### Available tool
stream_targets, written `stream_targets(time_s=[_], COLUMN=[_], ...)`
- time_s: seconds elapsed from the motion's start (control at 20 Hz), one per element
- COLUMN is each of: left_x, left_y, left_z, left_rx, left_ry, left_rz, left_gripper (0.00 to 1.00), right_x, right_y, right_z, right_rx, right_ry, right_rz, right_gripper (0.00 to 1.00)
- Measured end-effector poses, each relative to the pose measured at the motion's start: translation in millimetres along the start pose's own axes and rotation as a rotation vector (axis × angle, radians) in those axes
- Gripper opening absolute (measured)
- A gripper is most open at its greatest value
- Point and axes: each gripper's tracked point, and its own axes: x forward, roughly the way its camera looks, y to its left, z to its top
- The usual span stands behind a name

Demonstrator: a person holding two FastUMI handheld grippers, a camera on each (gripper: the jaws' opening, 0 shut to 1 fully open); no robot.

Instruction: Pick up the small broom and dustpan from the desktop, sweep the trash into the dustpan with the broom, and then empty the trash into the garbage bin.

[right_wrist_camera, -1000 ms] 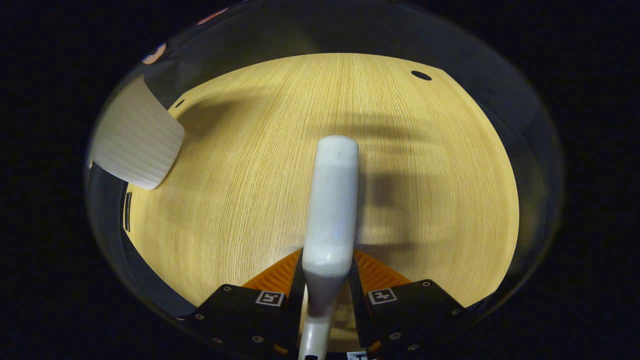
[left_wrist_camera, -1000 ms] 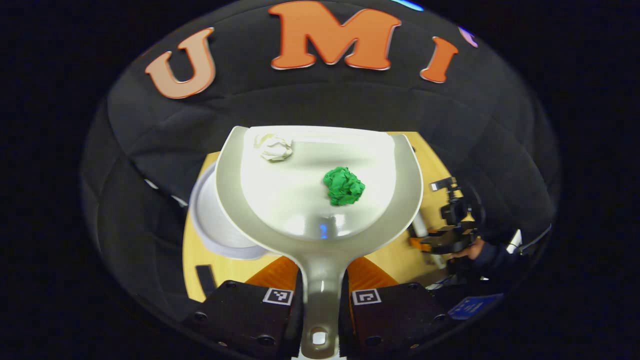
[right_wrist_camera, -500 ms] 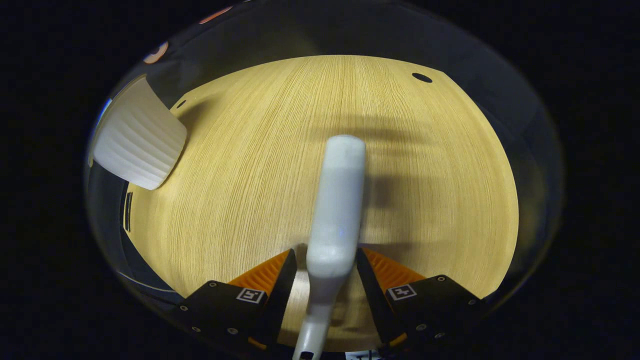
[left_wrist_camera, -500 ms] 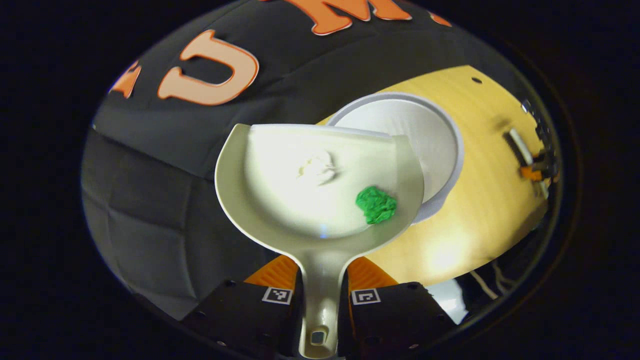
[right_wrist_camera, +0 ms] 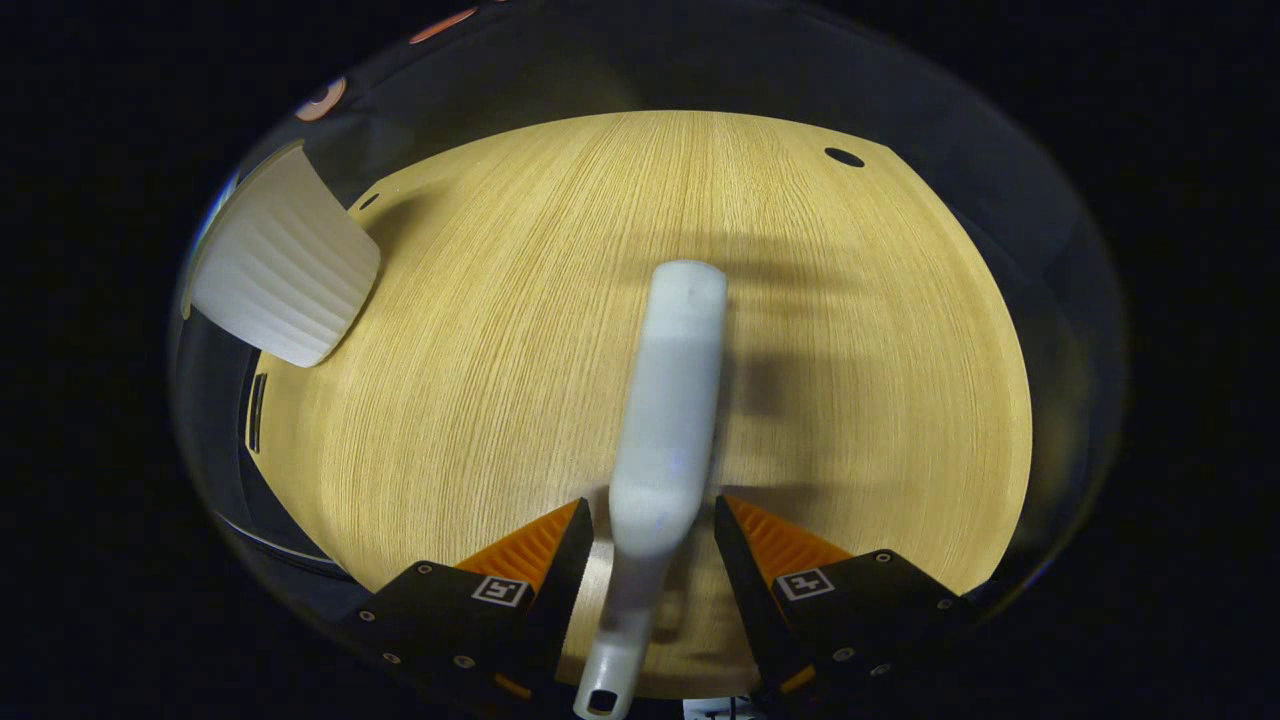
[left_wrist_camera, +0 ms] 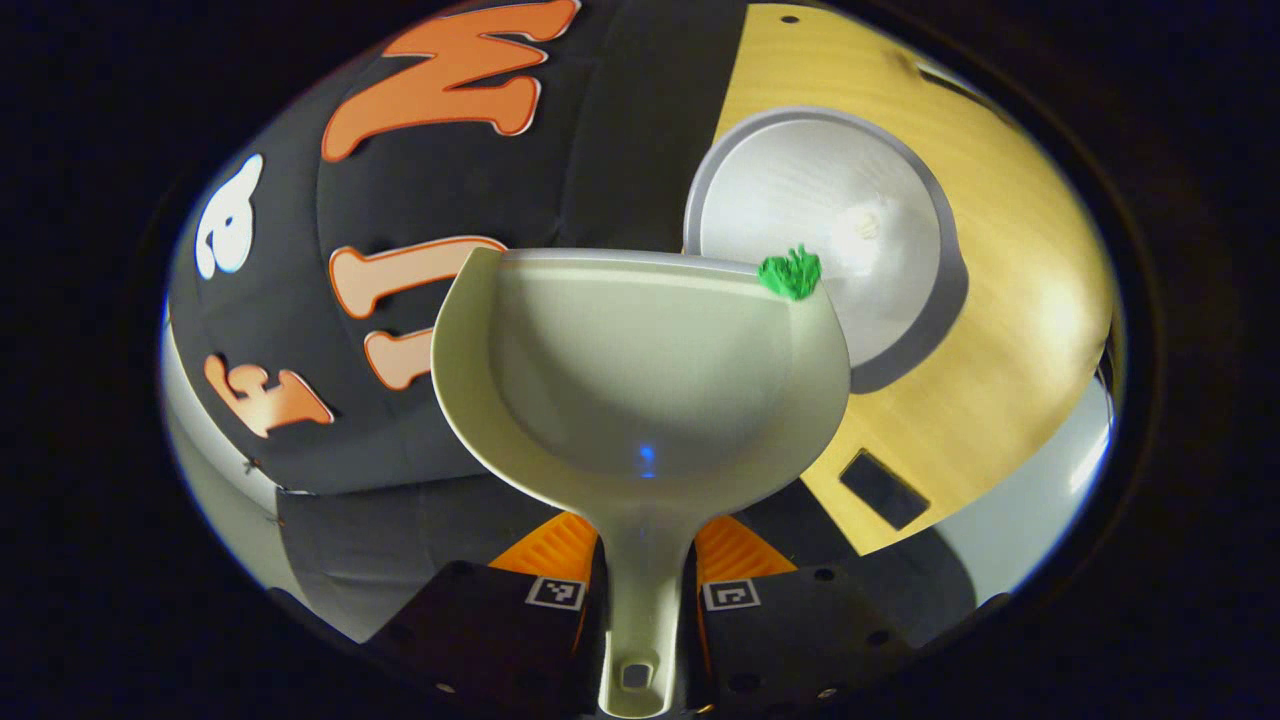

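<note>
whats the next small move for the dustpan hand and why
Probably tip the dustpan a little further over the garbage bin: the green paper wad sits right at the pan's front lip above the bin opening, the white wad looks already inside, and the left gripper grips the handle.

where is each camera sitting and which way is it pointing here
Left gripper view: rides the left tongs, looking along the dustpan they clamp by its handle, toward the garbage bin; green trash is at the pan's lip, white trash inside the bin; its own orange fingers show.
Right gripper view: rides the right tongs, looking down at the desktop; the broom lies between its open fingers.
Shared: the garbage bin and the desktop.
</note>
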Motion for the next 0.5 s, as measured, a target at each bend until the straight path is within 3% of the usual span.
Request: stream_targets(time_s=[0.1,0.2,0.4,0.5], left_x=[-6,-6,-10,-17], left_y=[-3,-14,-78,-99], left_z=[7,9,42,63], left_rx=[0.015,-0.081,-0.512,-0.677], left_ry=[-0.004,-0.028,-0.097,-0.123], left_rz=[0.033,-0.013,-0.319,-0.440], left_gripper=[0.28,0.28,0.28,0.28], right_x=[1,2,0,0], right_y=[0,0,5,5], right_z=[0,-2,-4,-1], right_rx=[0.007,0.007,0.009,0.001], right_ry=[0.000,0.000,0.000,-0.005], right_rz=[0.004,0.006,0.018,0.016], right_gripper=[0.75,0.75,0.75,0.75])
